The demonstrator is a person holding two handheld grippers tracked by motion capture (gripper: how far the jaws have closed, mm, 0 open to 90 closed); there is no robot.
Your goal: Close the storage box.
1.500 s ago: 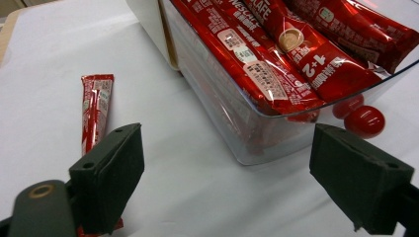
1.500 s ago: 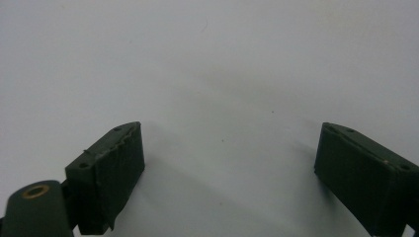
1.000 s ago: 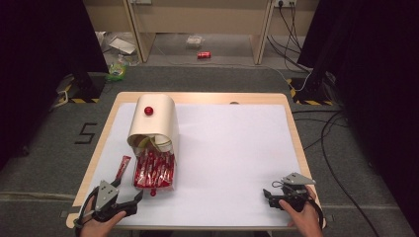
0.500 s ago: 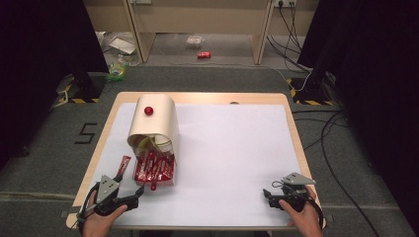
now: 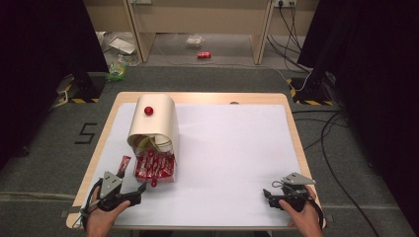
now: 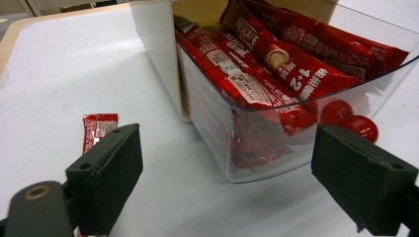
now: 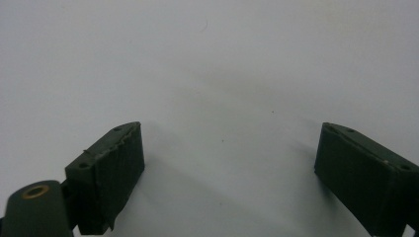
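Left gripper point(image 6: 225, 173), fingers wide open and empty, faces the clear drawer point(image 6: 296, 133) of coffee sachets point(image 6: 276, 59); next, close in on it.

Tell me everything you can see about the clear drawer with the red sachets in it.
The clear plastic drawer is pulled partway out of a cream, round-topped box on the white table cover. It looks like thin, glossy transparent plastic with a curved front wall, sits level, and is packed with red Nescafe sachets. A red knob sits at its front. The left gripper faces it, open, not touching.
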